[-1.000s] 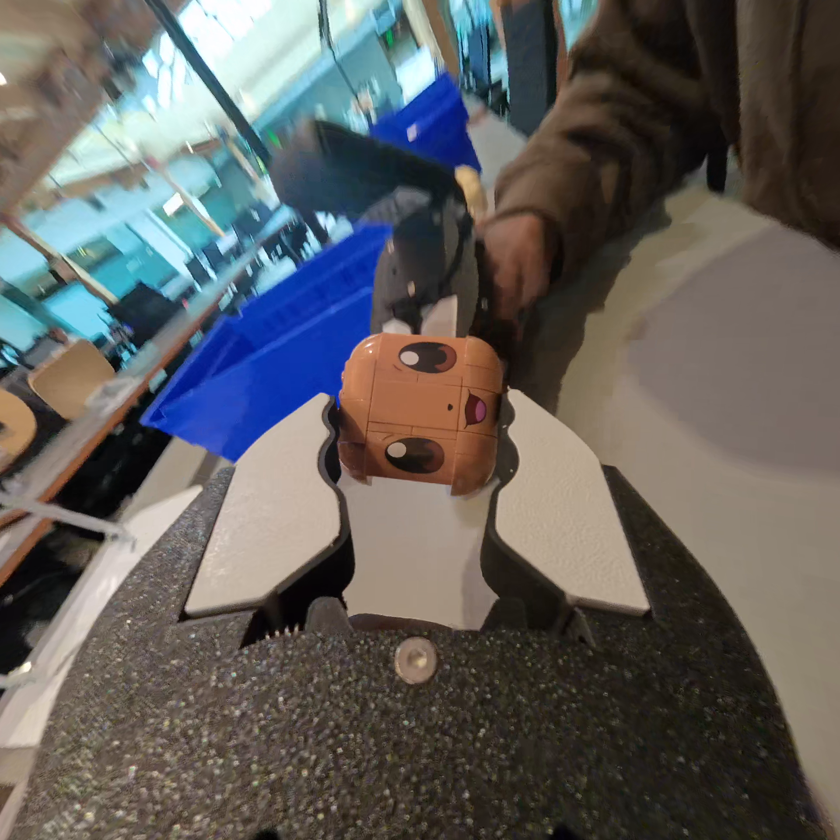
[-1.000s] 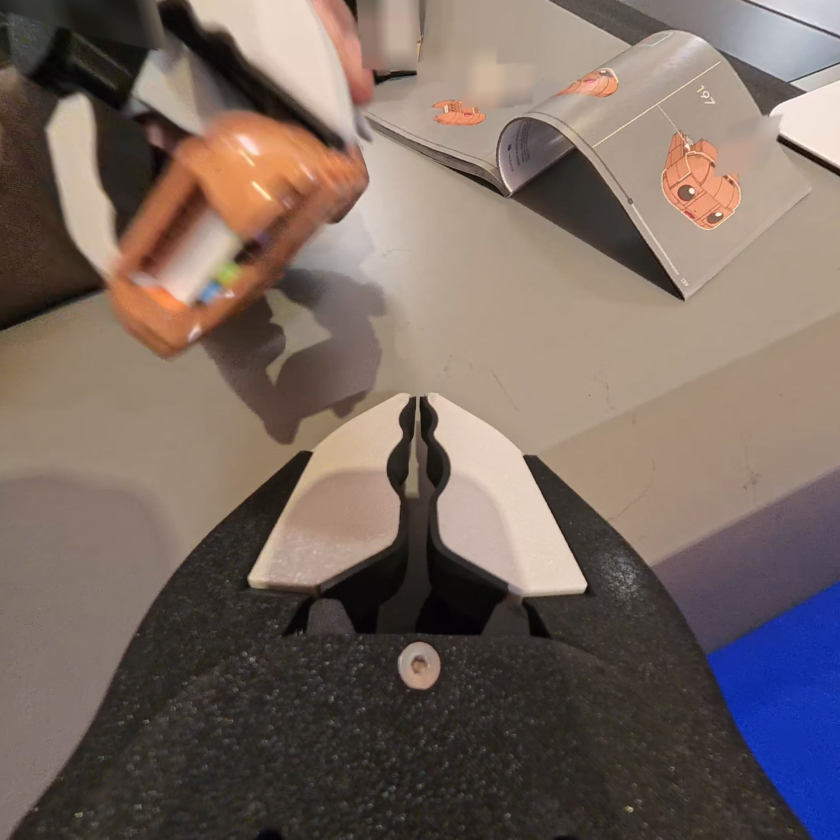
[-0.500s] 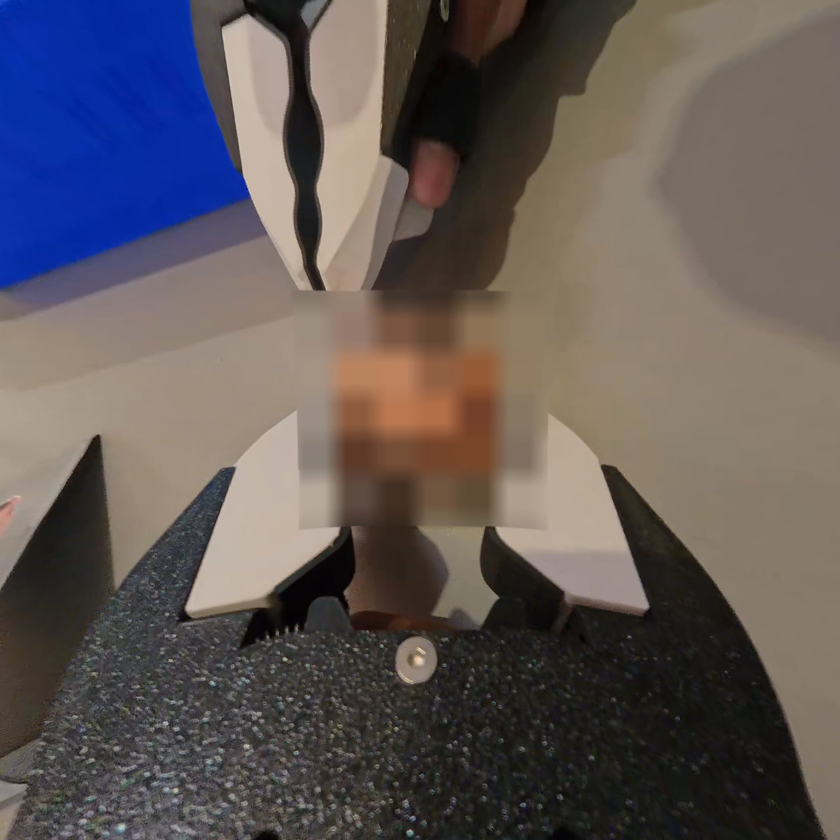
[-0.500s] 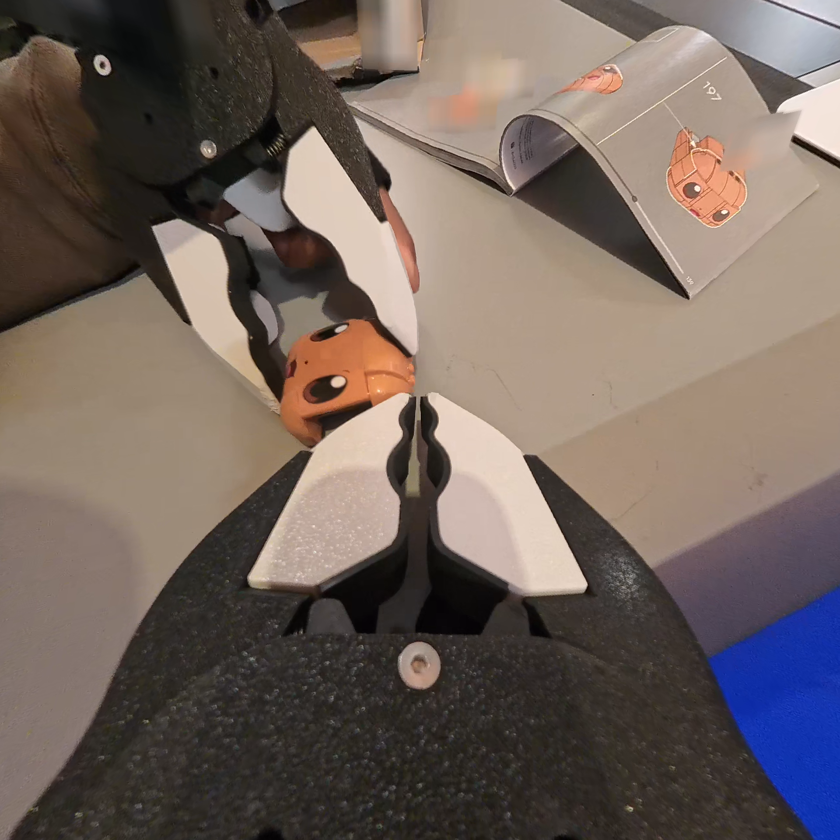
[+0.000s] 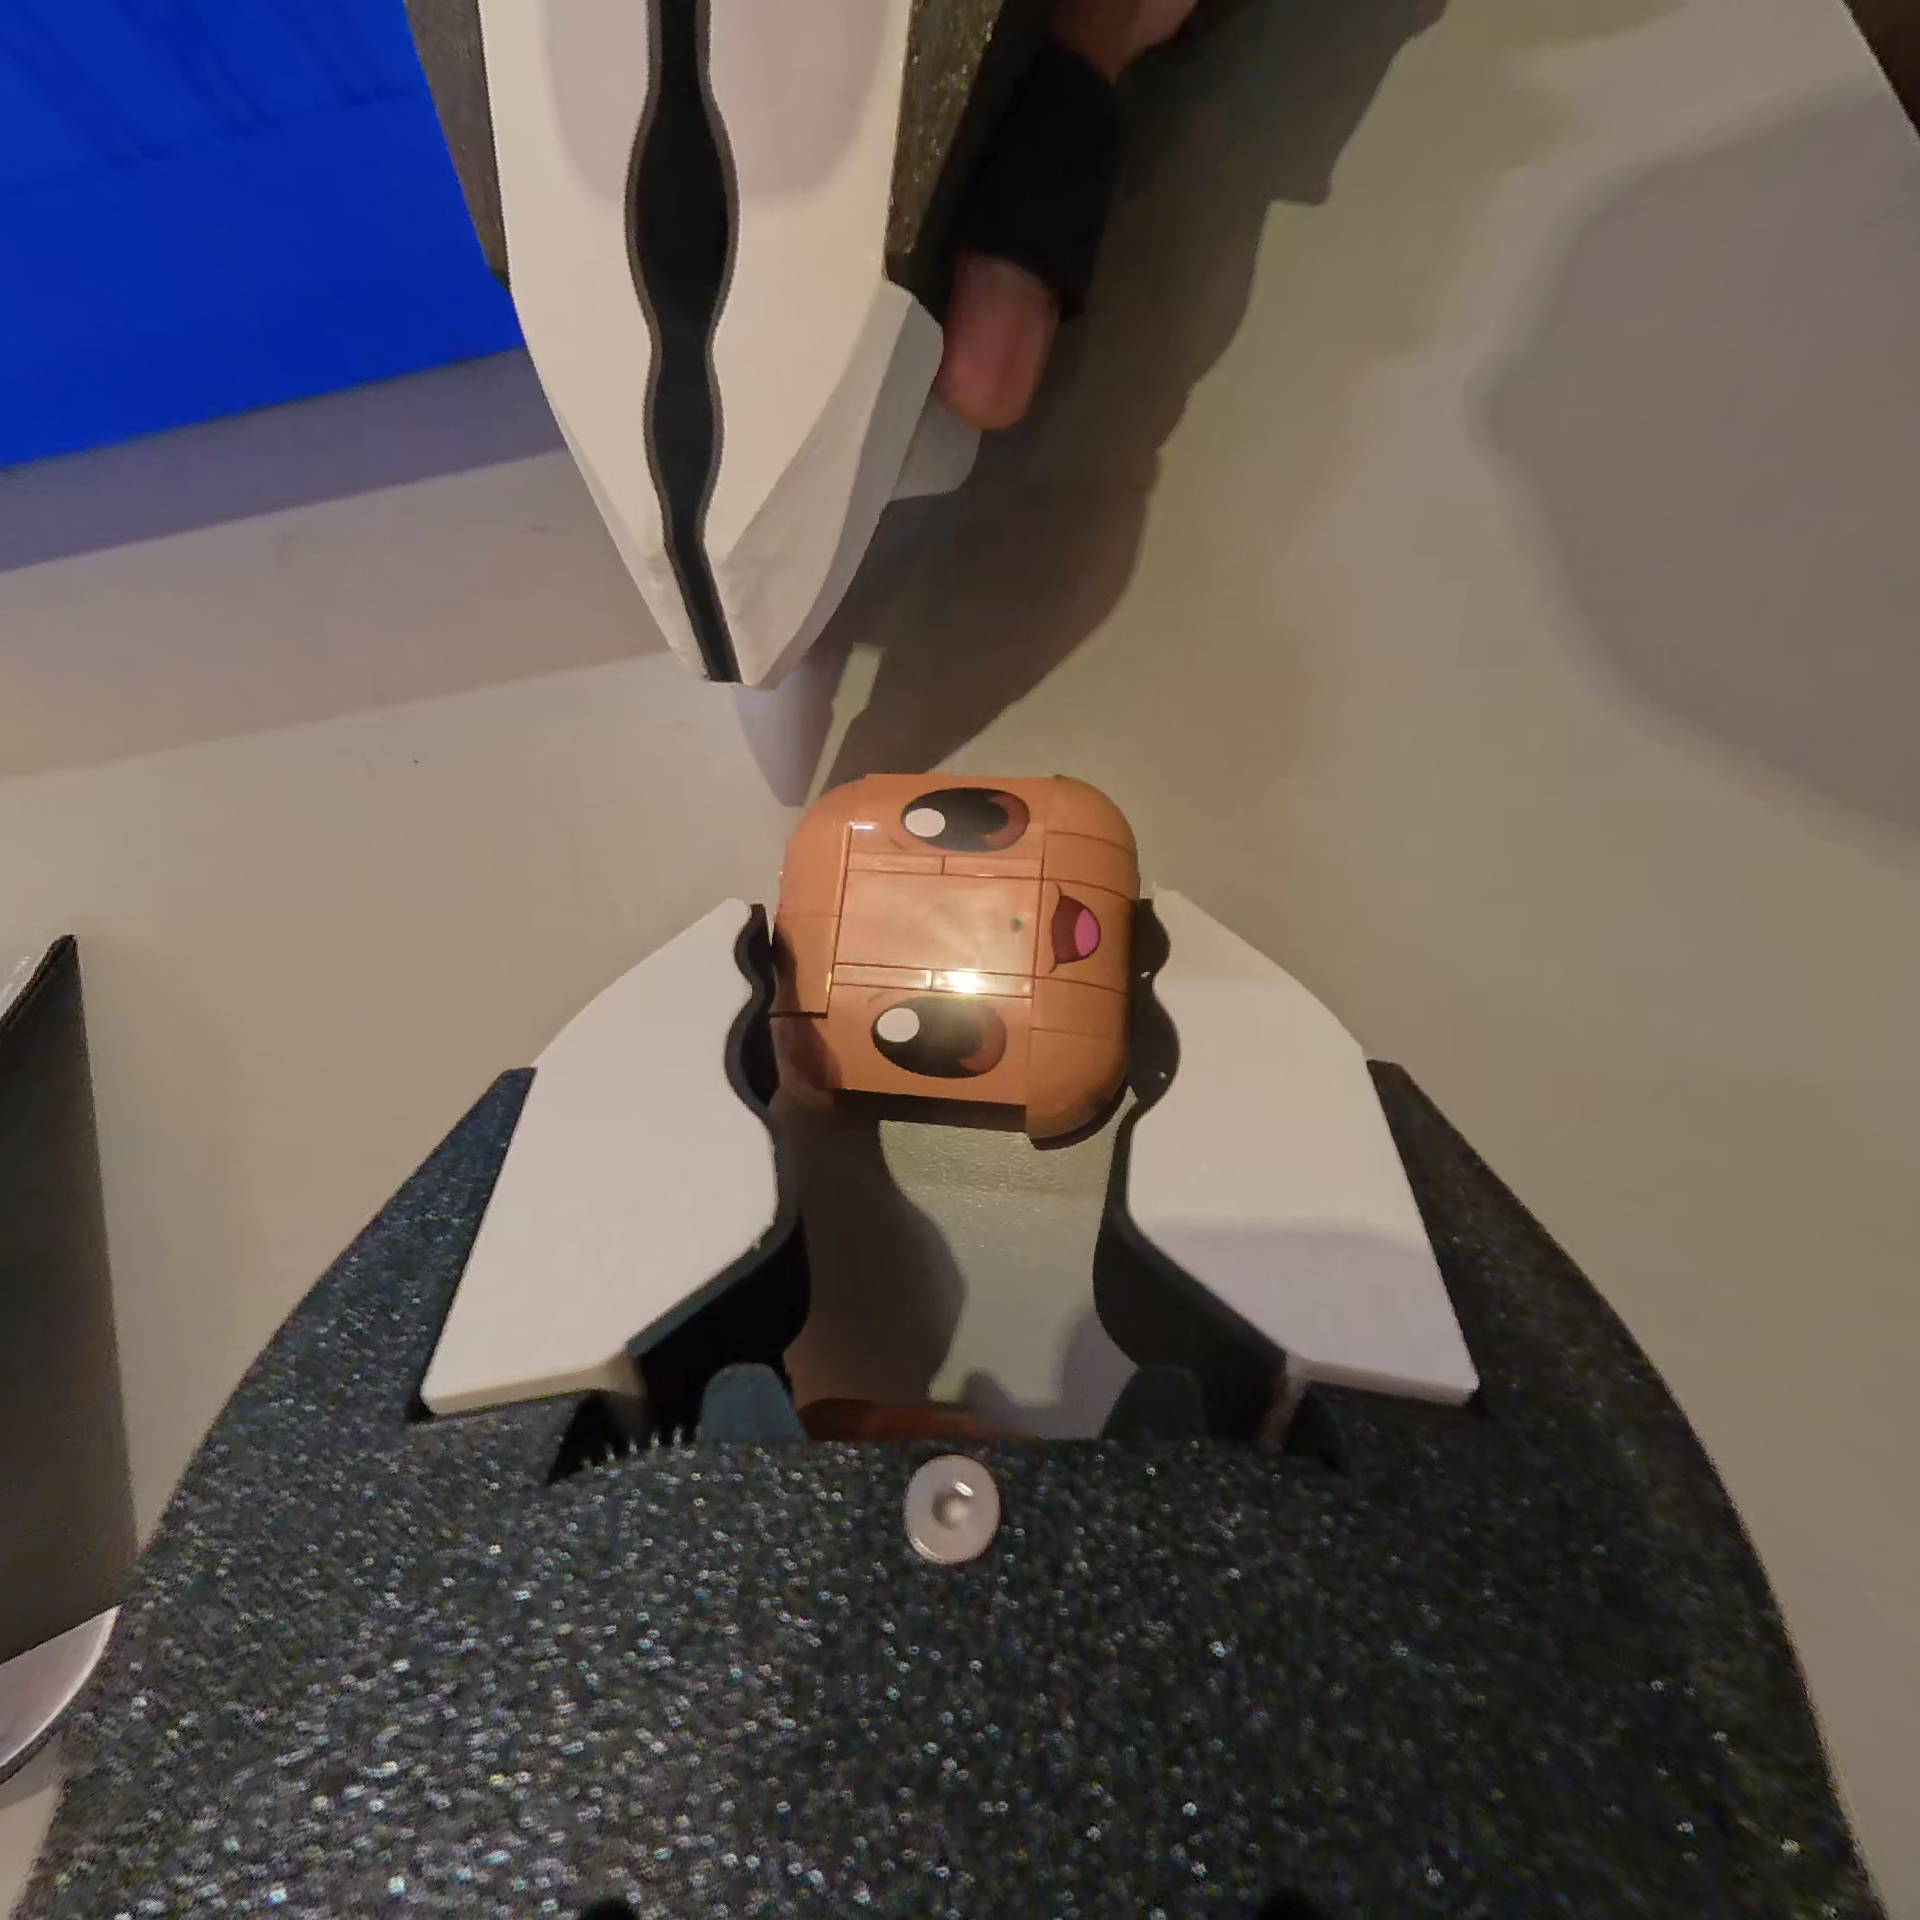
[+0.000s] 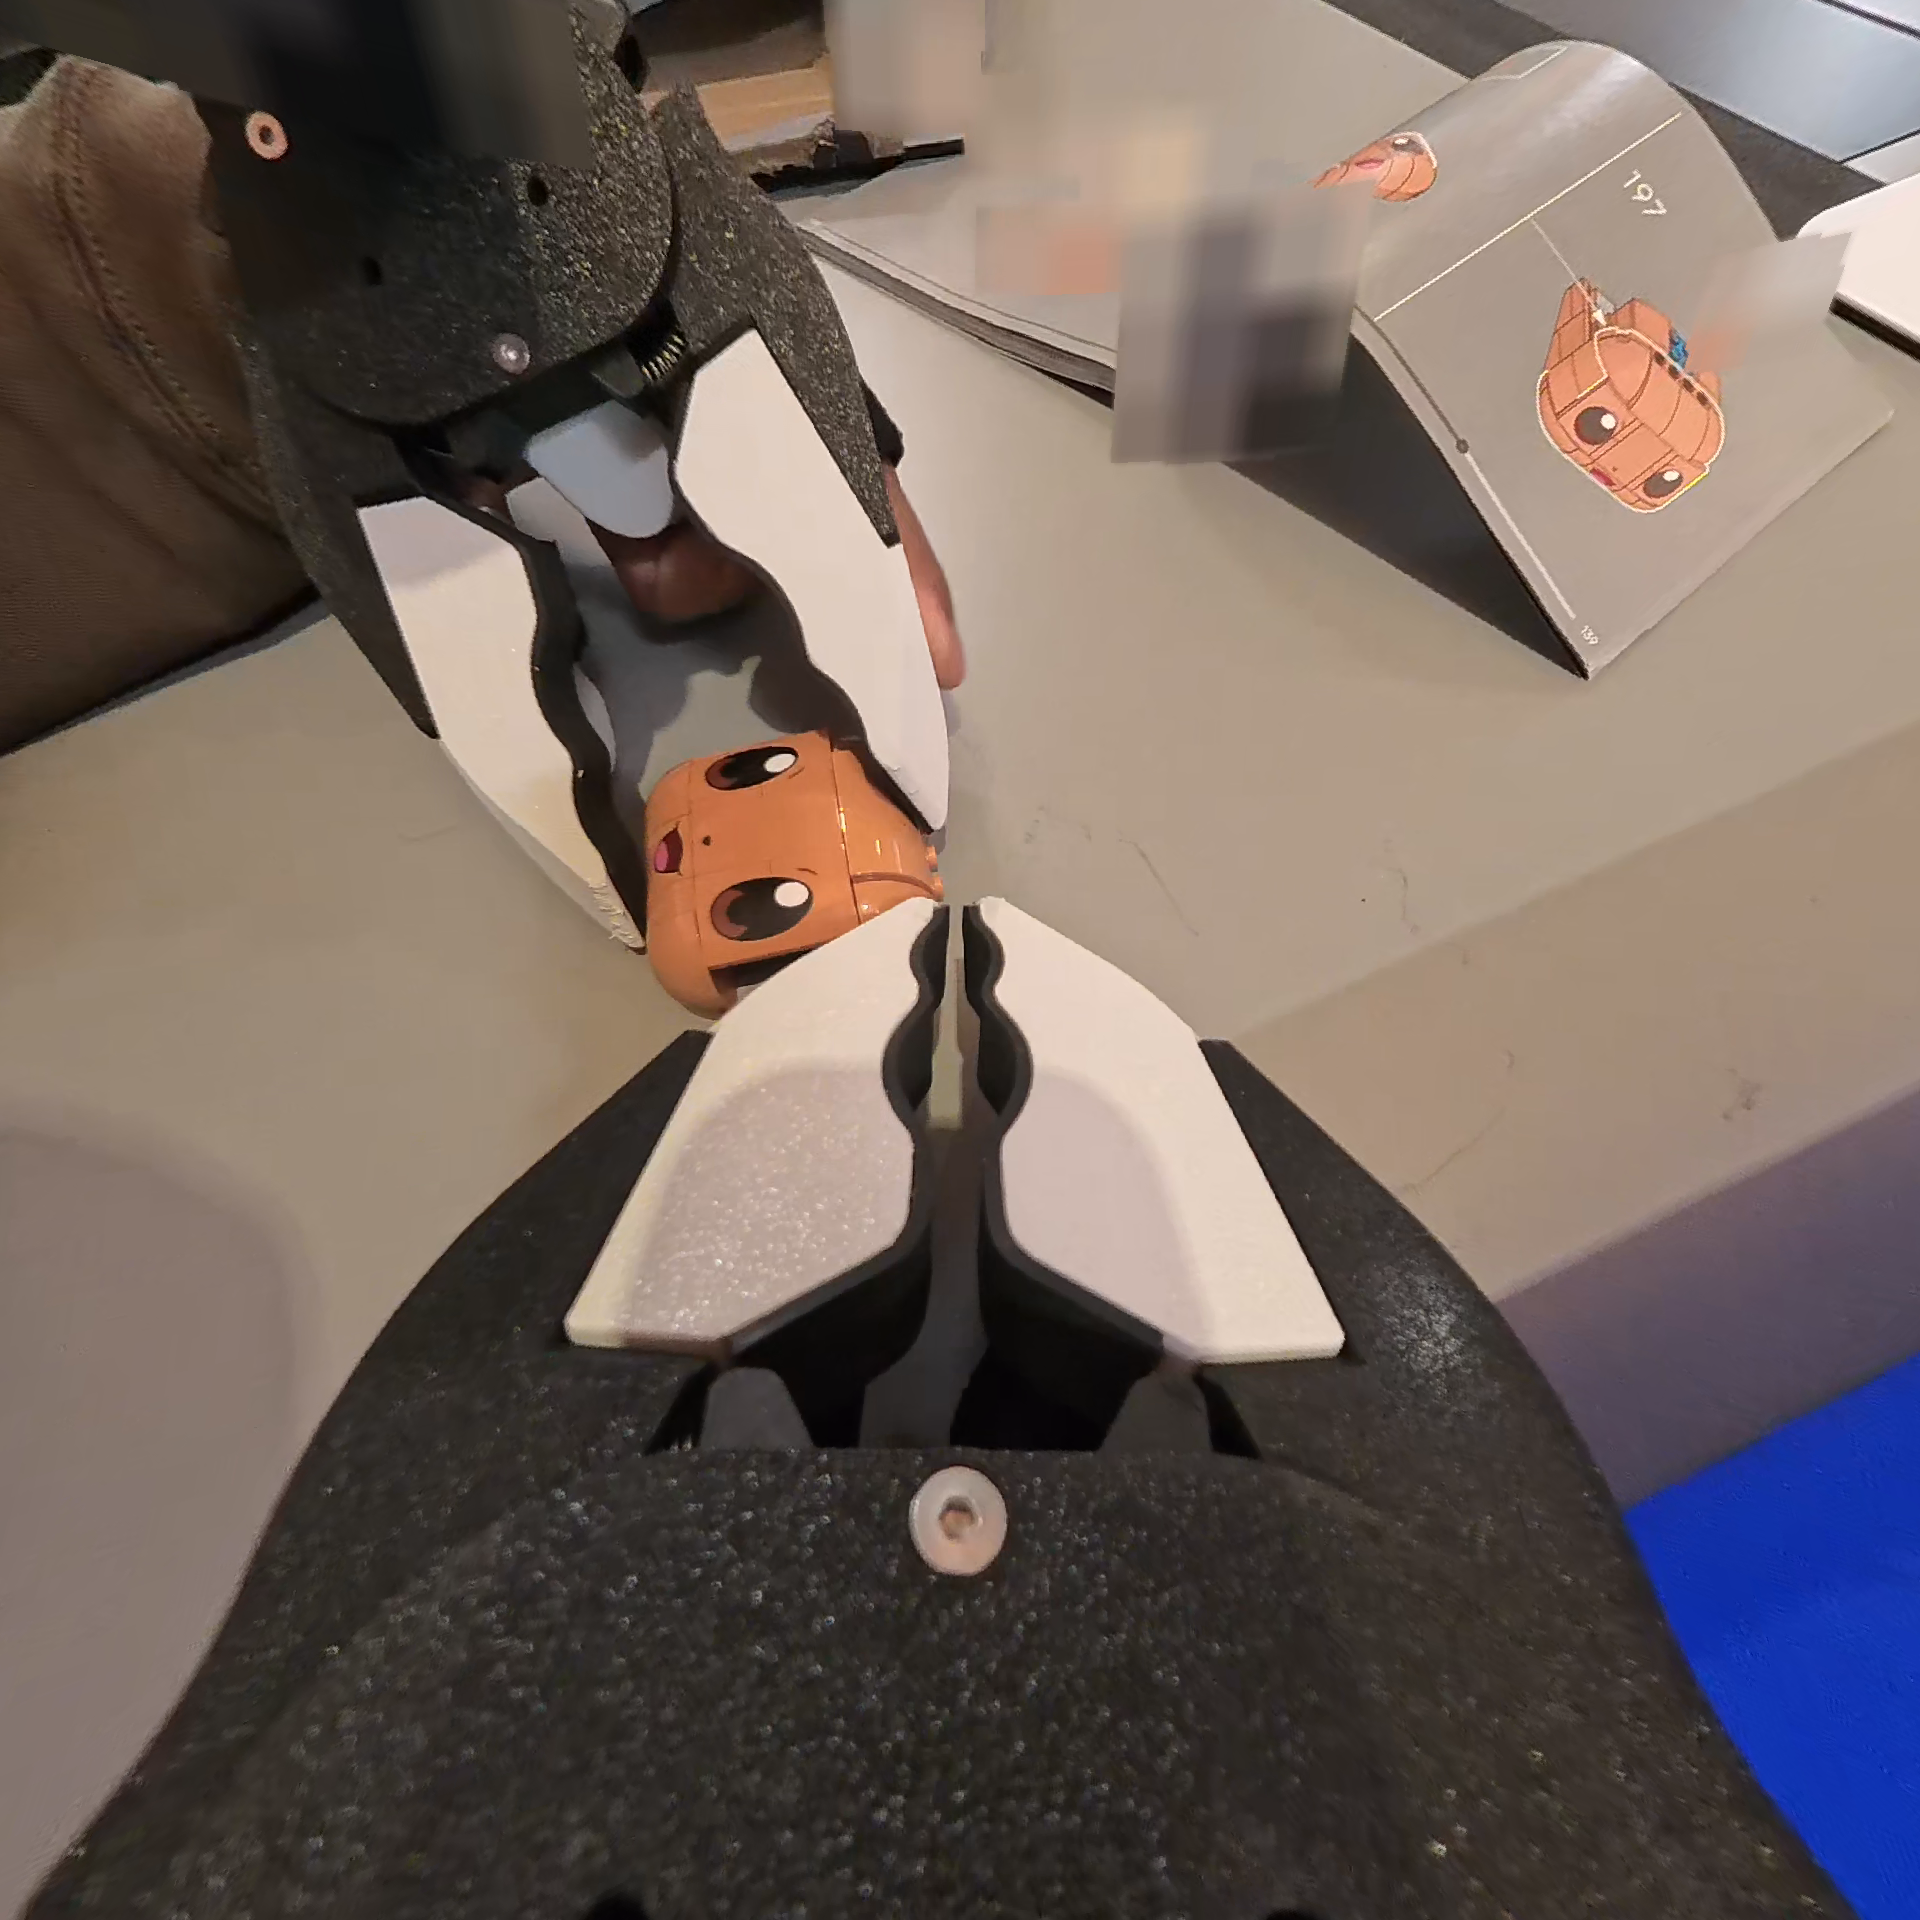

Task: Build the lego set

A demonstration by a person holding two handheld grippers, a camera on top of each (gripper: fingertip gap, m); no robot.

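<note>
— What is shown here?

— A tan brick-built head [image 5: 956, 961], with printed eyes and a small open mouth, is held between the fingertips of the left claw [image 5: 951, 935], low over the grey desk [image 5: 1558, 935] and some way in from its front edge; whether it touches the desk cannot be told. The right claw [image 6: 956, 914], pressed together and empty, is pointed at it from just beside.

— How is the piece expected to handle?

— It is judged light and stiff, but glossy, so slipping is possible. As a stack of pressed bricks, it could be split along its seams by a hard squeeze. The flat sides are the better hold; the rounded corners are best avoided.

— Anything else in view?

— An open instruction booklet [image 6: 1558, 343] is seen towards the desk's far edge, and a blue bin [image 5: 229, 208] beyond the front edge.
</note>
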